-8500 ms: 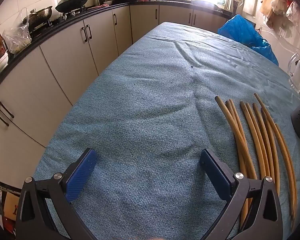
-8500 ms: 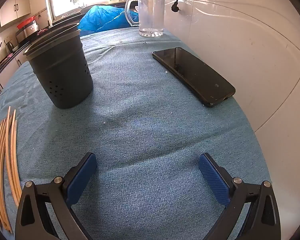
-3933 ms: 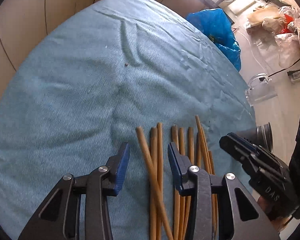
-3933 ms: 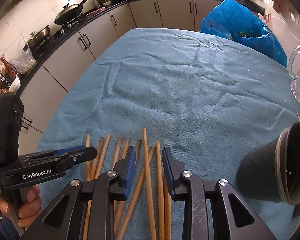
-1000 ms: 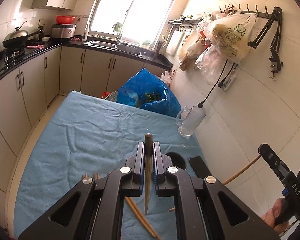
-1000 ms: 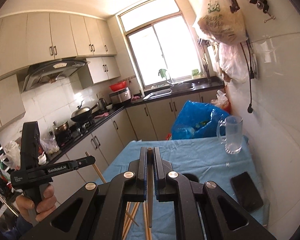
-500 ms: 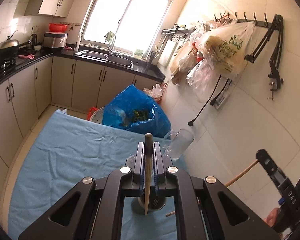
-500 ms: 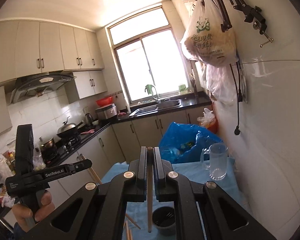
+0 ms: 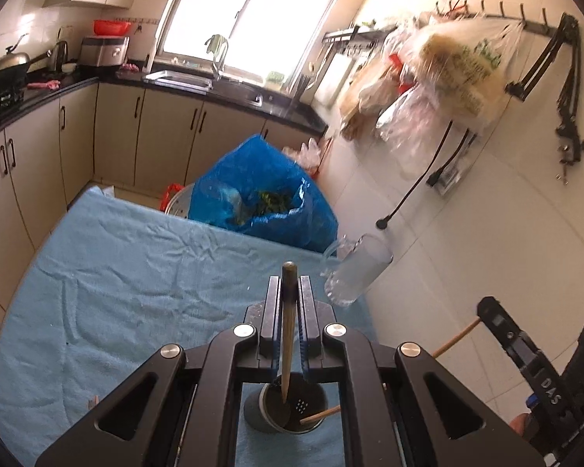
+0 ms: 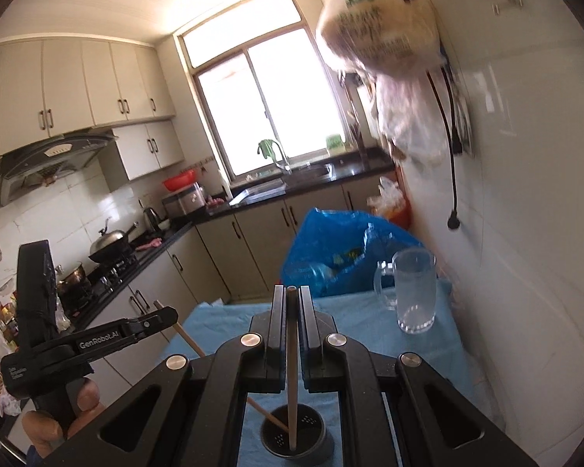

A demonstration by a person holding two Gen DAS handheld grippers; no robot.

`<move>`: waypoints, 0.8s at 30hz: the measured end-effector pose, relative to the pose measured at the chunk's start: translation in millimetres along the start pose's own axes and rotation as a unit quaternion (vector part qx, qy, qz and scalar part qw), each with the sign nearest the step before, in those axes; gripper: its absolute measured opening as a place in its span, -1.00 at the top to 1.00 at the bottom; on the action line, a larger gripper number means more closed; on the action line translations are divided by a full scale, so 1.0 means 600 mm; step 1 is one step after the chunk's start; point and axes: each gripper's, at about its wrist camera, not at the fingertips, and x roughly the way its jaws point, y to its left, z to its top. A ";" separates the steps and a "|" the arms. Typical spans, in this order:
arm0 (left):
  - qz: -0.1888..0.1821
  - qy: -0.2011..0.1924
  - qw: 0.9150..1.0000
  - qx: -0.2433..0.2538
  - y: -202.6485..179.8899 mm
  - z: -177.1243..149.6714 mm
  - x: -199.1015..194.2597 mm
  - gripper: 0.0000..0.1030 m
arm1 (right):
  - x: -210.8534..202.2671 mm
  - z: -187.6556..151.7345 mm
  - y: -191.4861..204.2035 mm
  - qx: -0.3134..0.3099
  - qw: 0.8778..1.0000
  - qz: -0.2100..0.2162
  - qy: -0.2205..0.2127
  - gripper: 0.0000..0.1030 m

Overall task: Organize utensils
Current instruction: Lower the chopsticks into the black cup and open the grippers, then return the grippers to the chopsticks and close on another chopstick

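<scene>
My left gripper is shut on a wooden chopstick that hangs point down into the dark perforated holder below. My right gripper is shut on another chopstick, its lower end inside the same holder. In the left wrist view the right gripper shows at the right, and its chopstick tip enters the holder. In the right wrist view the left gripper shows at the left, and its chopstick slants down into the holder.
The table has a blue cloth. A clear glass mug stands at its far right corner, also seen in the right wrist view. A blue plastic bag sits behind the table. Cabinets and a counter run along the left.
Both grippers have tilted further over the holder. Both chopstick tips now reach into its mouth.
</scene>
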 end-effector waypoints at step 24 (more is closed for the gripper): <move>0.018 0.040 0.999 0.008 0.013 -0.036 0.034 0.65 | 0.076 -0.046 -0.058 0.029 0.998 -0.016 0.061 0.69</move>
